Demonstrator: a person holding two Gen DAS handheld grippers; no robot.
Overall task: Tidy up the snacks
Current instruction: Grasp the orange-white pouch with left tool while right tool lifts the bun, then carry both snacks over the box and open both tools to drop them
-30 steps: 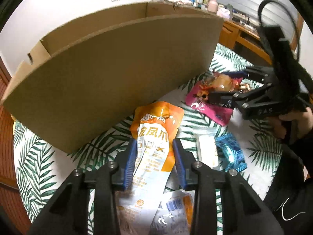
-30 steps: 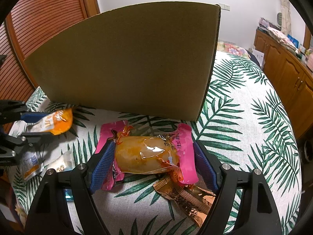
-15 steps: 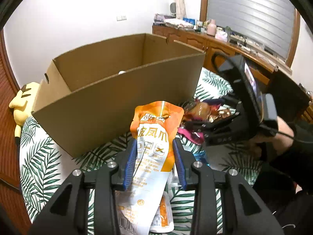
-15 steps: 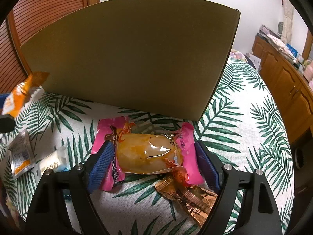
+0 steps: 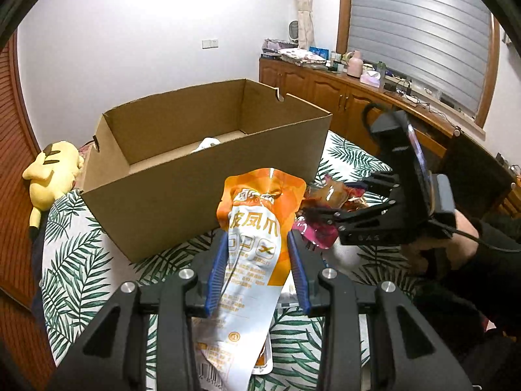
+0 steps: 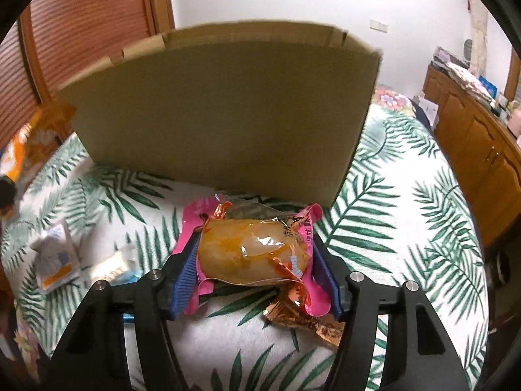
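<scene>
Two snack packs are in my grippers. My left gripper (image 5: 257, 270) pinches the orange-and-white pouch (image 5: 257, 244) between its blue pads, the pouch standing tilted up off the leaf-print cloth (image 5: 75, 260), in front of the near wall of the cardboard box (image 5: 182, 202). My right gripper (image 6: 257, 273) has its jaws closing on the pink-edged clear pack (image 6: 254, 254) with a yellow-orange lump inside; both pads press its crumpled pink edges, pack just in front of the box wall (image 6: 228, 114). Under and beside it lies a brown wrapper (image 6: 306, 322), touching. Box is open-topped, something white (image 5: 206, 143) on its floor. Left of the right gripper on the cloth: a small white-and-orange sachet (image 6: 55, 260), a pale wrapped bar (image 6: 110, 265) just beside it. Yellow plush toy (image 5: 53, 176) lies past the box's left end. Wooden cabinets (image 5: 329, 94) with clutter run along the far wall. A hand (image 5: 433, 247) grips the right tool.
</scene>
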